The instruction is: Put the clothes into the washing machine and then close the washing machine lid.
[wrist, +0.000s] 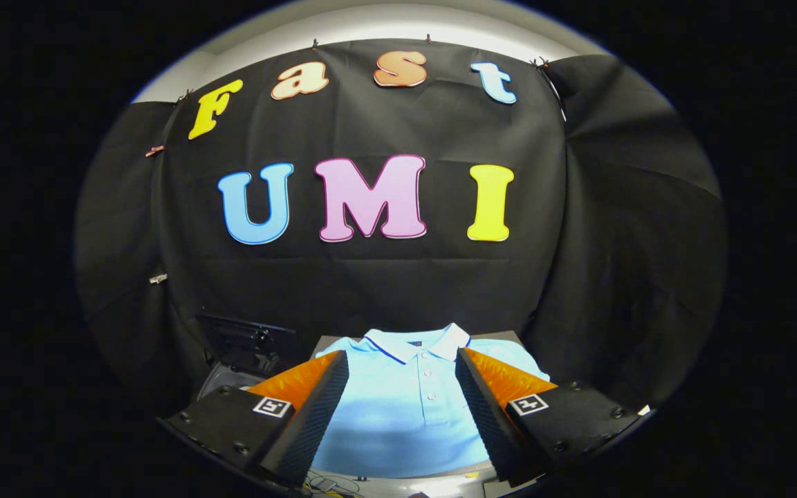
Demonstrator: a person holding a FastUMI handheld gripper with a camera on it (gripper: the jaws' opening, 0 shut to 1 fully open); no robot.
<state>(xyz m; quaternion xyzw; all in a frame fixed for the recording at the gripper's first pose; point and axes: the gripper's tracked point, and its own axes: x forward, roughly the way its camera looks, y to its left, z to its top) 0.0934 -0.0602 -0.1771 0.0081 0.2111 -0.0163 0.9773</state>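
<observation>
Blue polo shirt (402, 408) lies flat beyond gripper's (402, 373) spread fingers

Tongs (402, 366) spread wide above the polo shirt (405, 415).

My claw (402, 387) hangs with its fingers spread wide, and the shirt (405, 408) lies flat on the tabletop (495, 337) between them, collar toward the wall; the washing machine (246, 346) sits left of it.

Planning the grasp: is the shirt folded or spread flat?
Spread flat: the polo shirt lies front up, collar and button placket showing, seen between the open tool's fingers.
</observation>
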